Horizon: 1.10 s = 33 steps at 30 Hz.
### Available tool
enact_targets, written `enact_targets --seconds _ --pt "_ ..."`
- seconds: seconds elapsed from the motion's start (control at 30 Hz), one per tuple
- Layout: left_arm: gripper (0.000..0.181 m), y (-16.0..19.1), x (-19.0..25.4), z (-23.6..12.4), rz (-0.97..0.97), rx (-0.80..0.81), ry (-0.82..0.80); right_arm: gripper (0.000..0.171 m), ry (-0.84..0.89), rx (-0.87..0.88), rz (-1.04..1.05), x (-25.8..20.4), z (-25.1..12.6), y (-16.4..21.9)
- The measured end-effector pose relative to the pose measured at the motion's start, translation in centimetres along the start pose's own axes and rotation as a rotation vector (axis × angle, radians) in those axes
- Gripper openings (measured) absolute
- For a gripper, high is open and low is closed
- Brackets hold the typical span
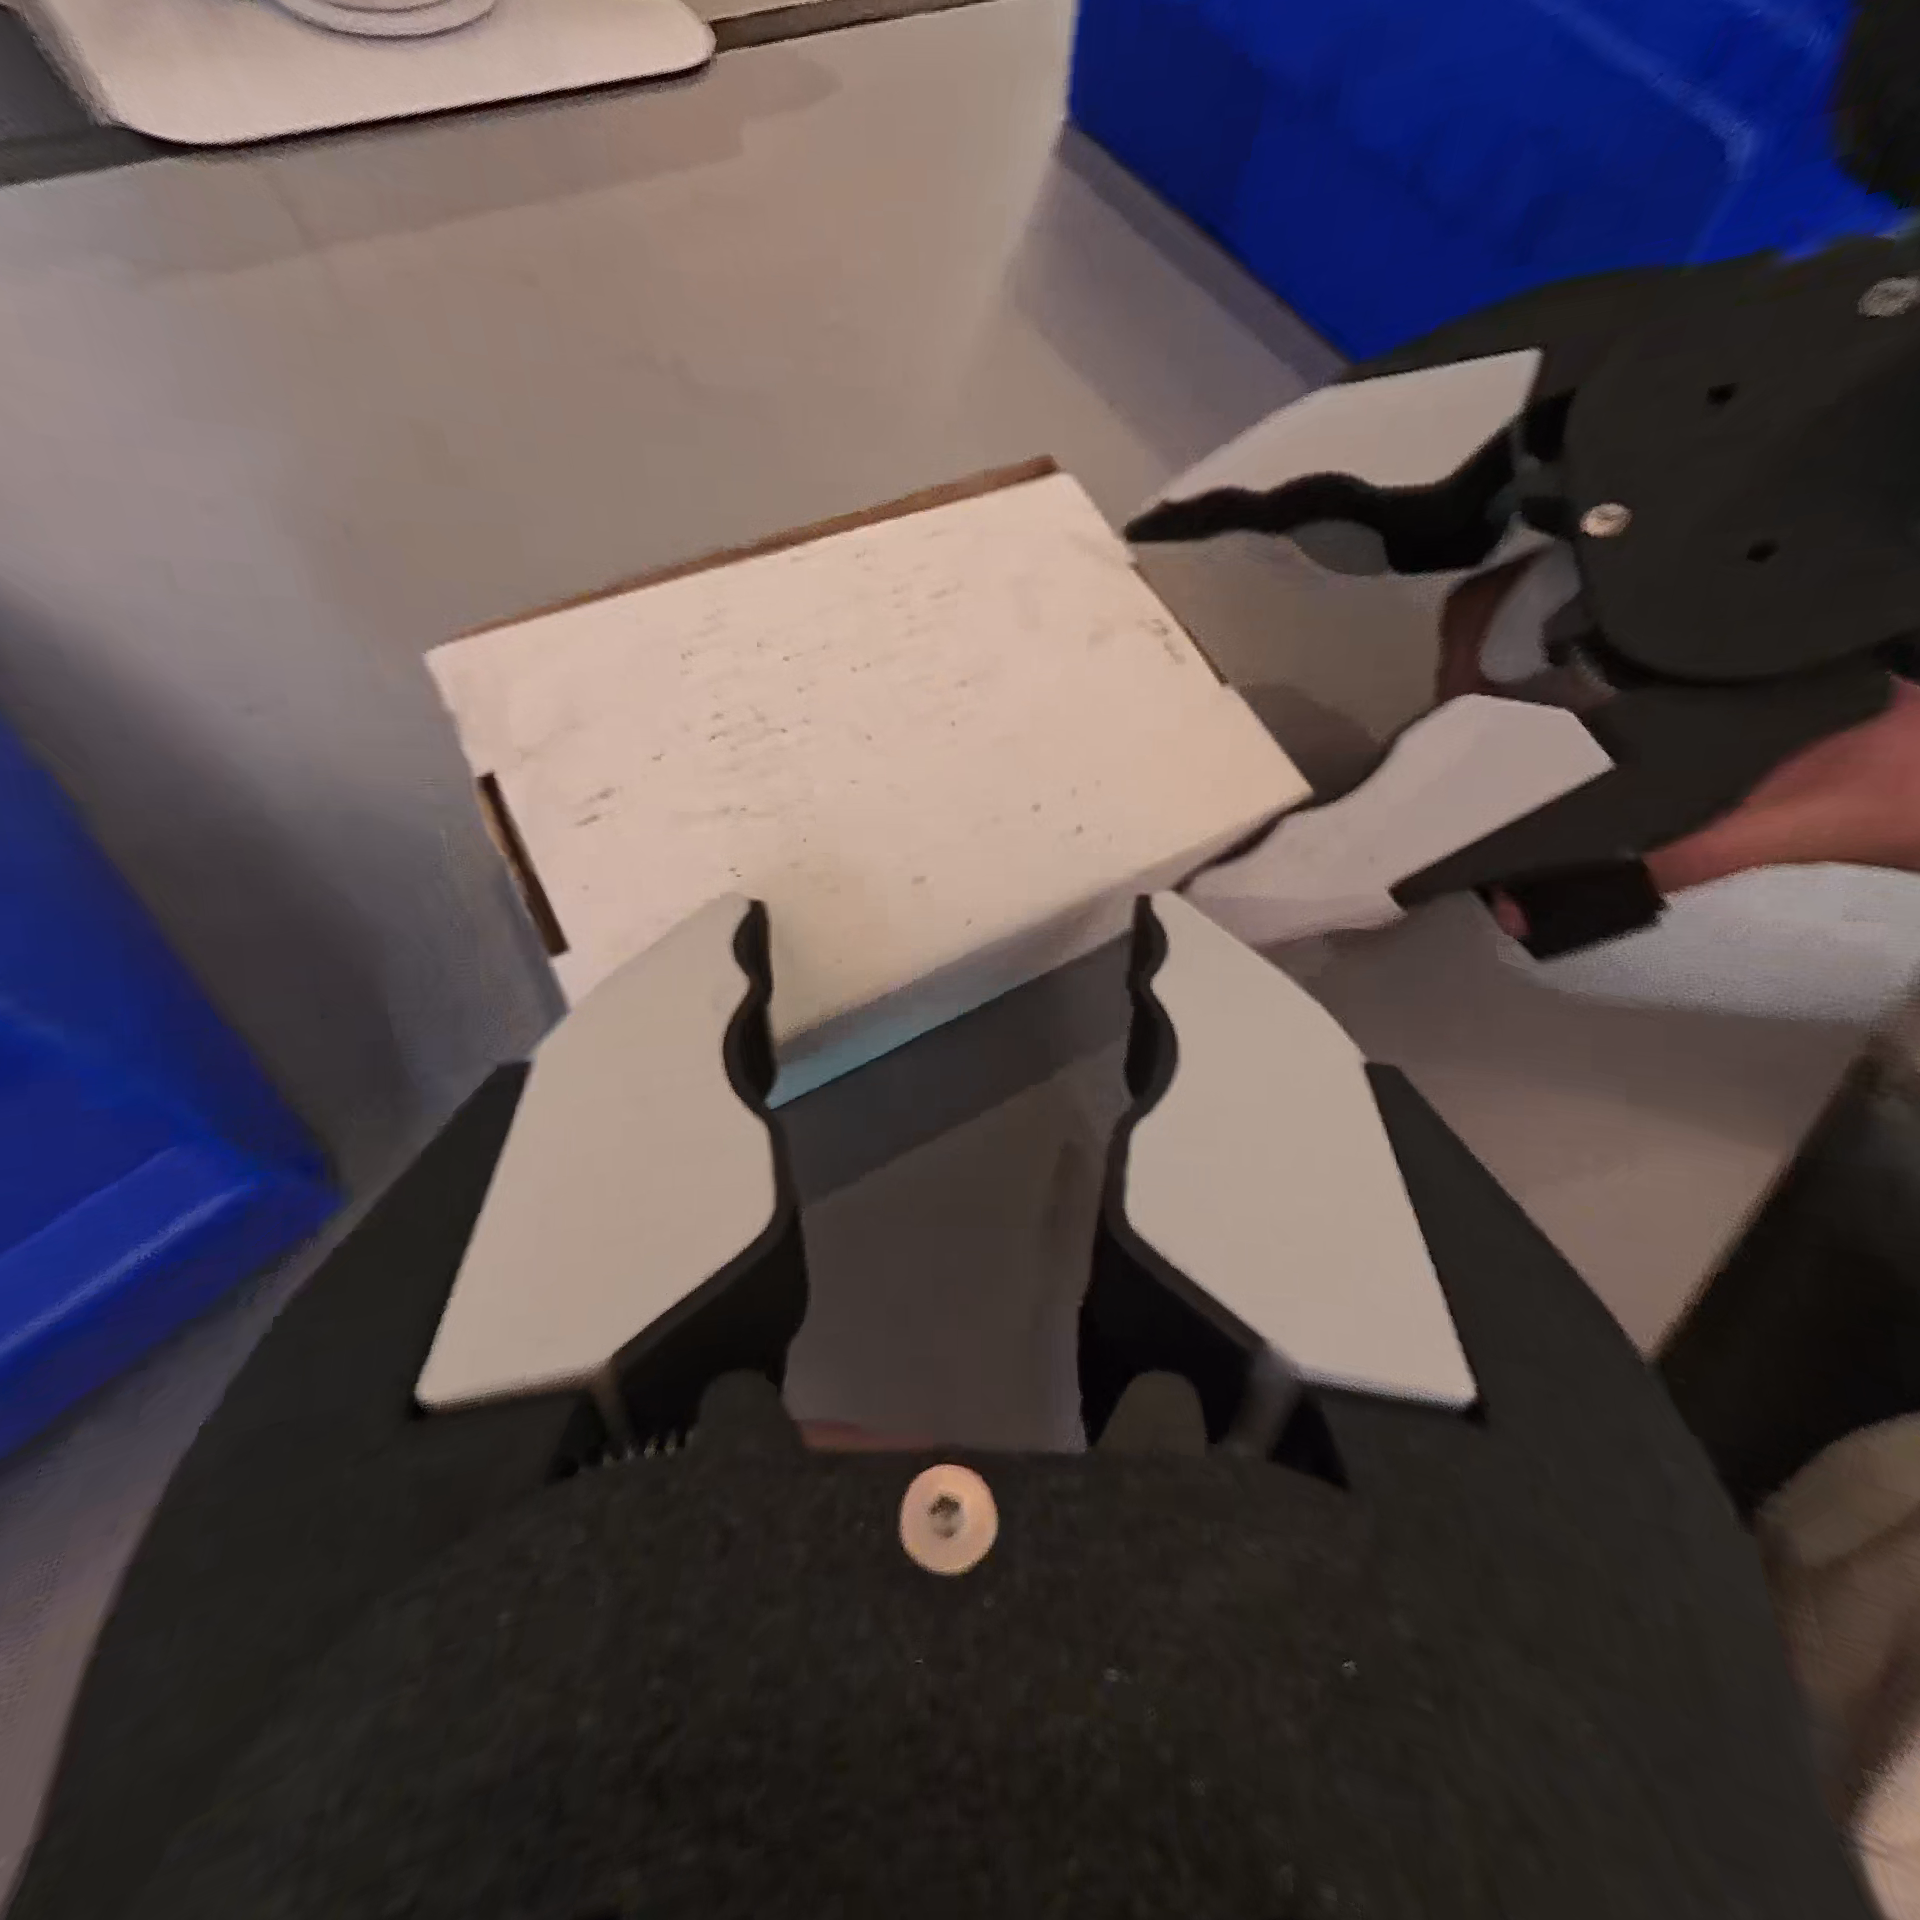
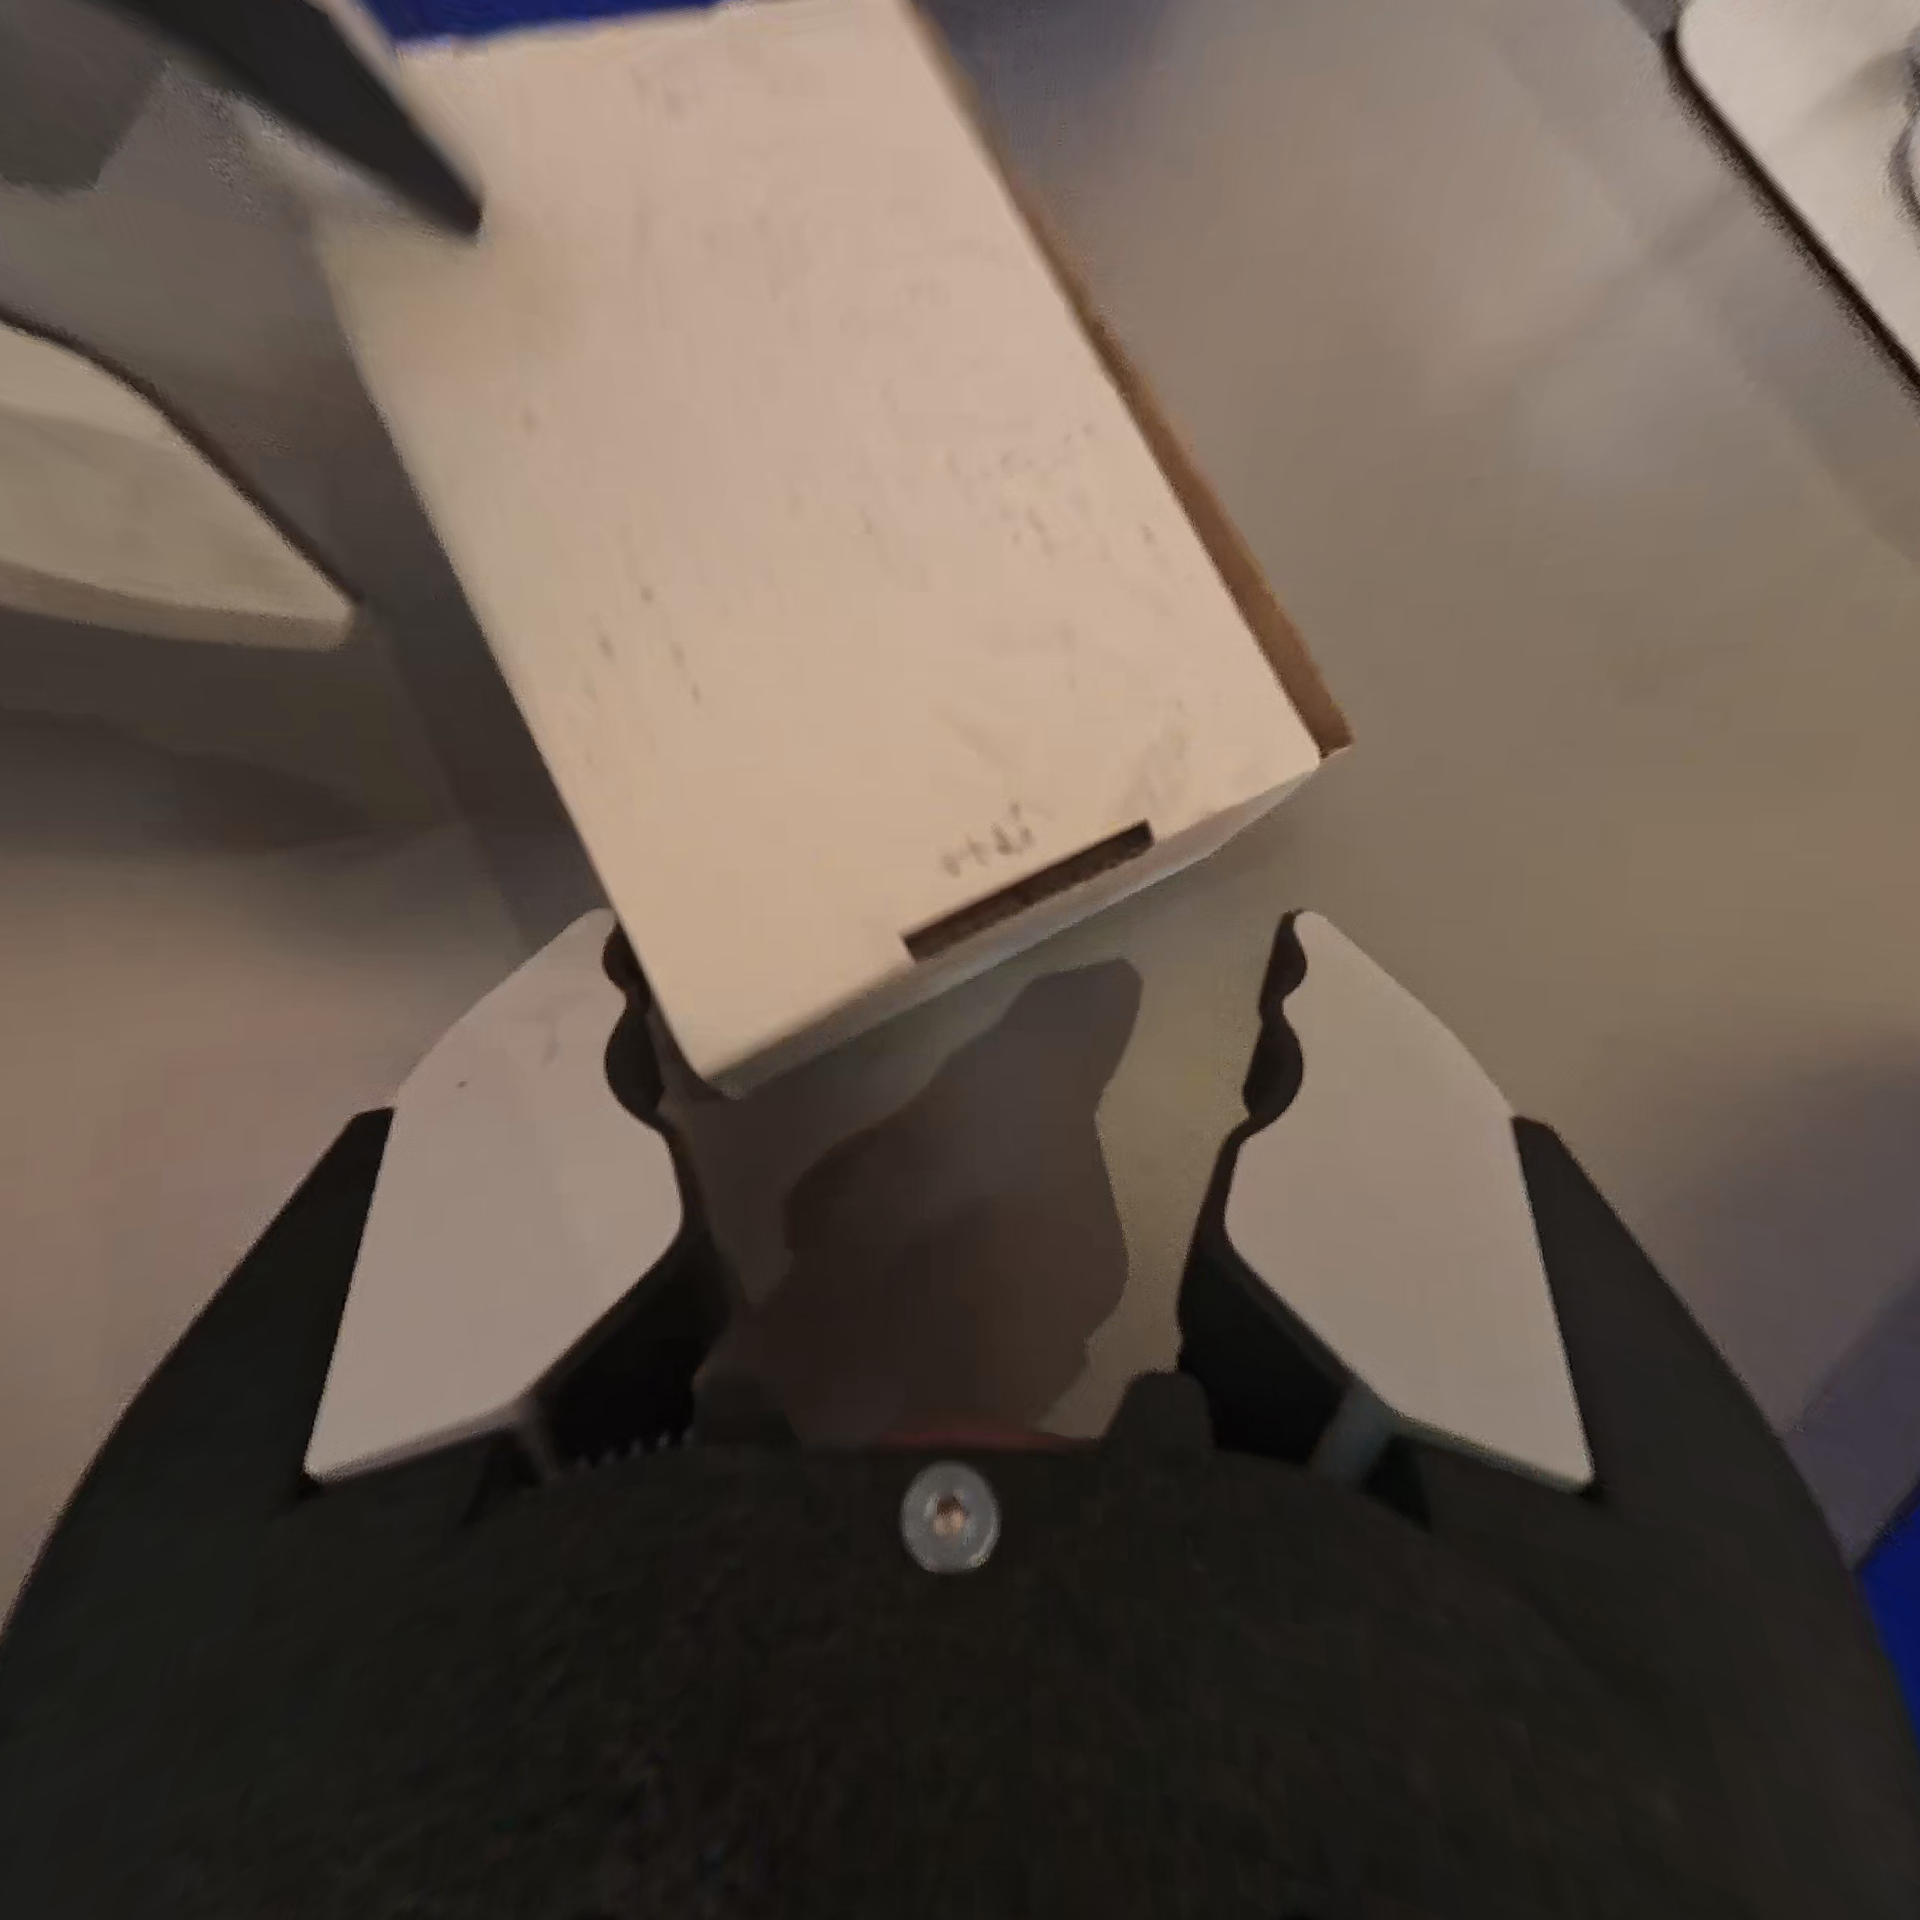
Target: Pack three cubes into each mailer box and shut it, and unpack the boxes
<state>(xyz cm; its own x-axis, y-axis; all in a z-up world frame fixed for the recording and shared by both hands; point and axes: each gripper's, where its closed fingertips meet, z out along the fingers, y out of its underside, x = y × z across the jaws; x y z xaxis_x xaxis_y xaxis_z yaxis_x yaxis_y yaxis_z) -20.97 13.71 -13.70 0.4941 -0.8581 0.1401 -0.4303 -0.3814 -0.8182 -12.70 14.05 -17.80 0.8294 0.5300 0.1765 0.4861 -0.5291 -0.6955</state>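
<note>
A white mailer box (image 1: pixel 852 707) lies shut on the grey table (image 1: pixel 468 364), with brown cardboard edges showing at its seams. My left gripper (image 1: pixel 945 925) is open and empty, its fingertips at the box's near edge. My right gripper (image 1: pixel 1158 717) is open at the box's right end. In the right wrist view the box (image 2: pixel 831 520) has its near corner between the open fingers of my right gripper (image 2: pixel 951 930), close to the left finger. The left gripper's fingers (image 2: pixel 156 499) show at the far left. No cubes are in view.
A blue bin (image 1: pixel 1455 135) stands at the back right and another blue bin (image 1: pixel 104 1091) at the left. A flat white cardboard piece (image 1: pixel 364 62) lies at the back left; it also shows in the right wrist view (image 2: pixel 1818 156). A person's hand (image 1: pixel 1766 821) holds the right gripper. The flat white cardboard piece (image 1: pixel 364 62) is about 35 centimeters from my right fingertips and 40 centimeters from my left.
</note>
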Motion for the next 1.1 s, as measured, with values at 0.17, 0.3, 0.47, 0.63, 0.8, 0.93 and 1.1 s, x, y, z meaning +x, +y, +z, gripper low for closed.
enact_targets --seconds 0.17,0.3,0.47,0.63,0.8,0.93,1.1 --pt "0.071 -2.4 1.3 -1.5 -0.052 0.073 0.046 0.091 -0.204 0.027 0.17 1.1 -3.2 1.7" --pt "0.067 -3.1 -4.2 -3.1 -0.226 0.095 -0.112 0.089 -0.341 0.171 0.368 2.0 -5.1 -0.8" --pt "0.079 0.7 -4.0 0.1 -0.454 -0.099 0.029 0.093 -0.429 0.225 0.587 3.2 -3.9 -2.6" --pt "0.088 0.9 -2.2 2.7 -0.602 -0.149 0.232 0.099 -0.497 0.163 0.63 1.8 -1.2 -2.7" --pt "0.088 -2.5 -2.9 1.6 -0.327 0.027 0.126 0.091 -0.352 0.334 0.352 2.1 -4.5 -4.8" --pt "0.072 -3.3 -1.9 0.2 -0.136 0.153 0.103 0.067 -0.226 0.556 0.15 2.0 -8.3 -5.3" --pt "0.063 -0.9 -0.6 0.2 -0.002 0.145 0.098 0.067 -0.19 0.438 0.131 1.5 -7.1 -2.2"
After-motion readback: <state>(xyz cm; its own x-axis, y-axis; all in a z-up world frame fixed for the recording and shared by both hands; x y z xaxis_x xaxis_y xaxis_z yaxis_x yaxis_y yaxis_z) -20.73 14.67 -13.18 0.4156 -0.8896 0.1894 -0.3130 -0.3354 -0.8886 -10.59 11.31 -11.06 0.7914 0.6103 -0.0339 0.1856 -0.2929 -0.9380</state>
